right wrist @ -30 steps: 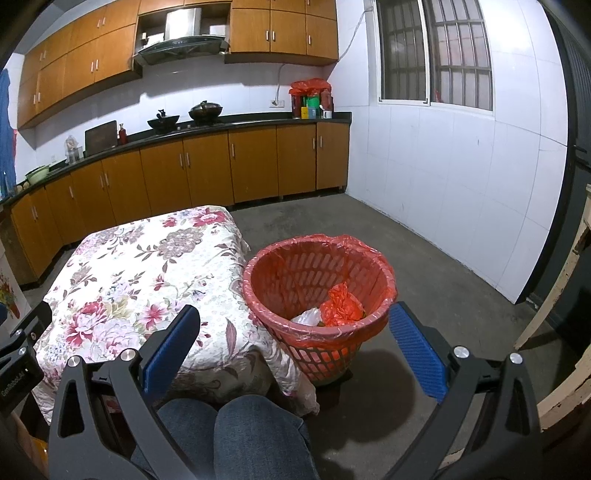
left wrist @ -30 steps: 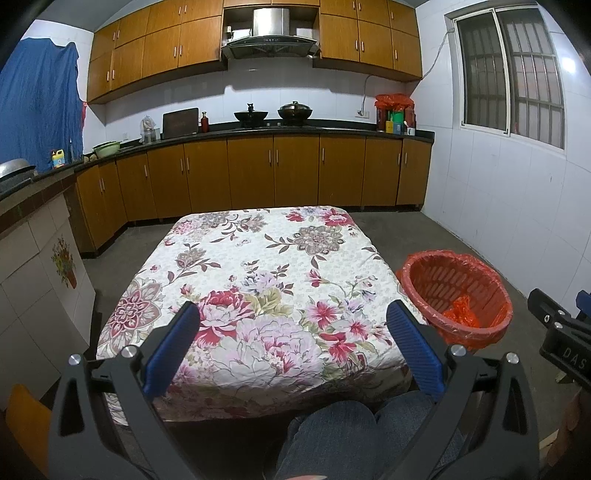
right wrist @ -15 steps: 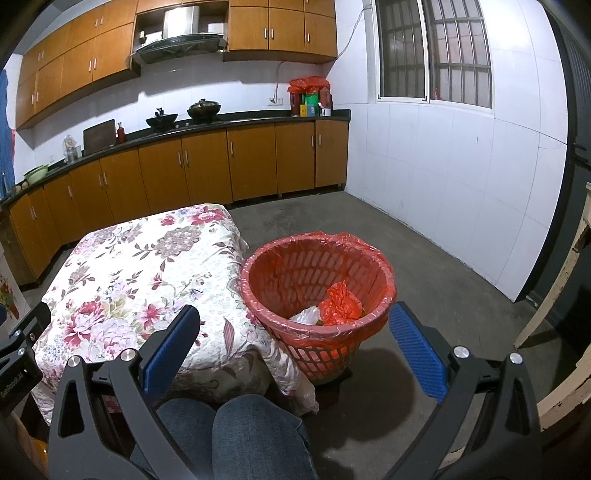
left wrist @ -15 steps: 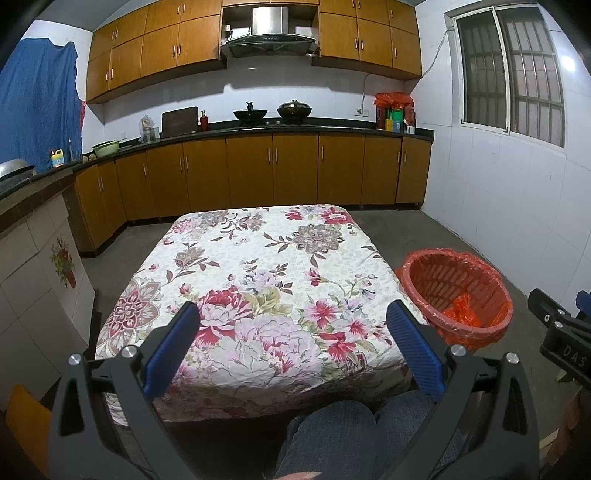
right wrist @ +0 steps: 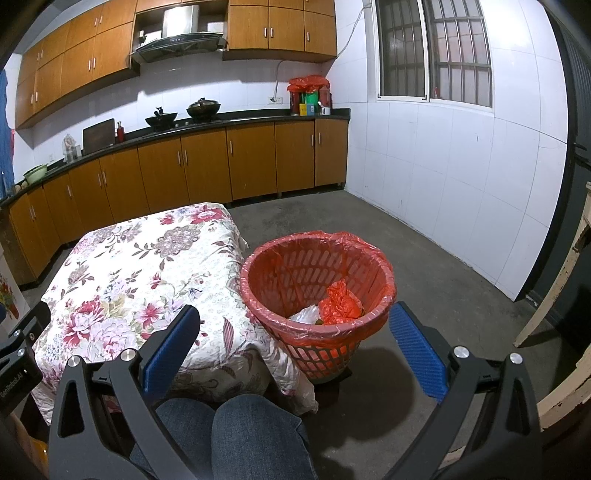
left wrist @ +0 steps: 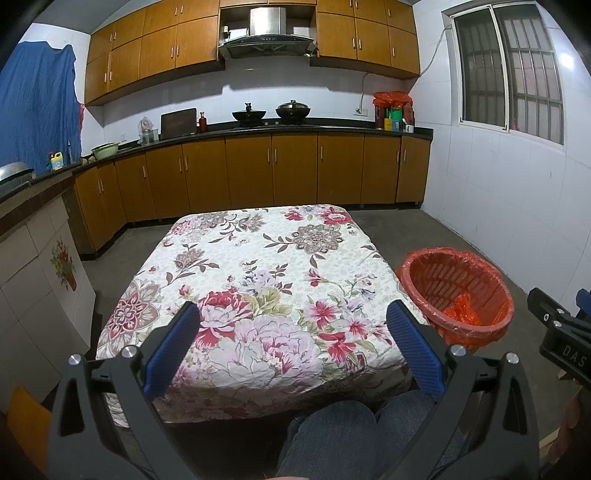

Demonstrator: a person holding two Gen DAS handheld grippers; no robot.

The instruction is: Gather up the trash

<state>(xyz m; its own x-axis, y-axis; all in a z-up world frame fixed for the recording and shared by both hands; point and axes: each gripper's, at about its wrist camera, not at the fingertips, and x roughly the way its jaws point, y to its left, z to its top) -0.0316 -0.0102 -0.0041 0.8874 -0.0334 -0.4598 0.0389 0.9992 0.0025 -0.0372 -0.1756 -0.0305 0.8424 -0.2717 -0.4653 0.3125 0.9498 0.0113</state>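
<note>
Trash [right wrist: 339,302] lies in the bottom of a red basket [right wrist: 258,291], where a crumpled orange-red plastic bag rests against a pale white wrapper [right wrist: 306,314]. Largest in view is the kitchen: a run of brown wooden cabinets [left wrist: 258,170] under a dark counter, wall cupboards above, a steel range hood [left wrist: 266,27] and two dark woks [left wrist: 271,110] on the stove. A barred window [right wrist: 436,51] is set in the white tiled wall on the right. In the middle of the grey concrete floor [right wrist: 424,258] stands the bench [left wrist: 207,229], draped in a cream cloth printed with red and pink flowers; nothing lies on the cloth. The basket, lined with a red plastic bag folded over its rim, stands on the floor just beside the bench's right edge, touching the hanging cloth. A person's knees in blue jeans [right wrist: 255,428] show at the bottom of both views. The left hand-held gripper [left wrist: 293,325] hangs over the near end of the bench with its blue-padded fingers [left wrist: 413,350] spread wide apart and nothing between them. The right hand-held gripper [right wrist: 293,325] points at the basket from above and in front, its fingers likewise wide apart and holding nothing.
</note>
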